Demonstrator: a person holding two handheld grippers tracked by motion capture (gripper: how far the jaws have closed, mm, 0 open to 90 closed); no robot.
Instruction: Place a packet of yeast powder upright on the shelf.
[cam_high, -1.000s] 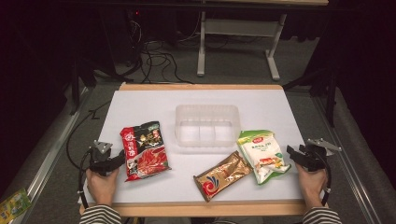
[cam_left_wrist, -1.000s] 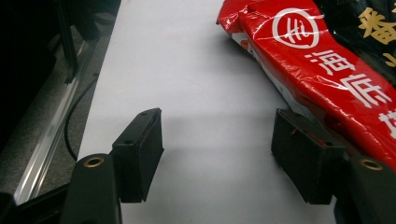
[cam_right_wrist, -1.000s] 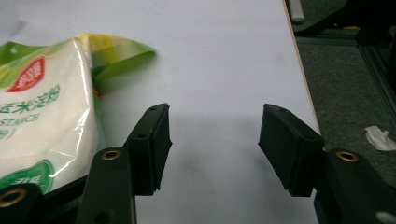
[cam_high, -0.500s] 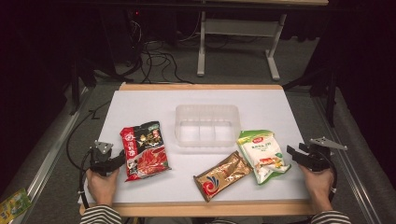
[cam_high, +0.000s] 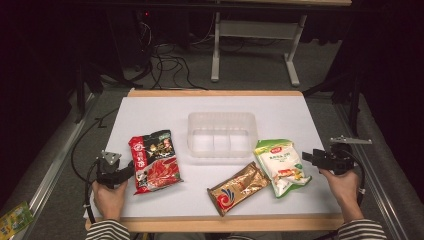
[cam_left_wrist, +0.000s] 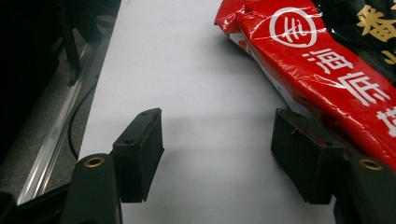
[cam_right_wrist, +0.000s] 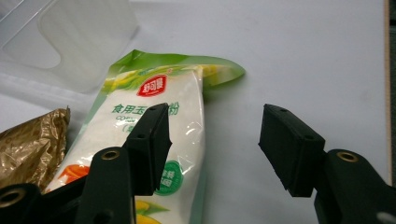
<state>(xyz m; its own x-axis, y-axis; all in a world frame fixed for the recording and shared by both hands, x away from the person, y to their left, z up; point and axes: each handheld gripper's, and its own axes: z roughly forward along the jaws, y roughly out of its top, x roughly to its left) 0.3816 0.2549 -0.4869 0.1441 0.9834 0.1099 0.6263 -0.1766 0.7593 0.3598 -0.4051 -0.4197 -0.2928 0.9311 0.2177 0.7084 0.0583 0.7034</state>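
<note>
Just beside left fingers (cam_left_wrist: 138, 158) red packet (cam_left_wrist: 327, 79), green-white packet (cam_right_wrist: 159, 140) under right fingers (cam_right_wrist: 150, 145)

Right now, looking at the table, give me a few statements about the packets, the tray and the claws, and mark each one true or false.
1. The clear plastic tray has nothing in it. True.
2. The left claw is clamped on the red packet. False: its jaws stand open beside the packet's edge.
3. The gold packet lies between the red packet and the green and white packet. True.
4. The right claw is shut. False: its jaws are apart, one in front of the green and white packet, the other over bare table.
5. The green and white packet sits inside the tray. False: it lies on the table beside it.
</note>
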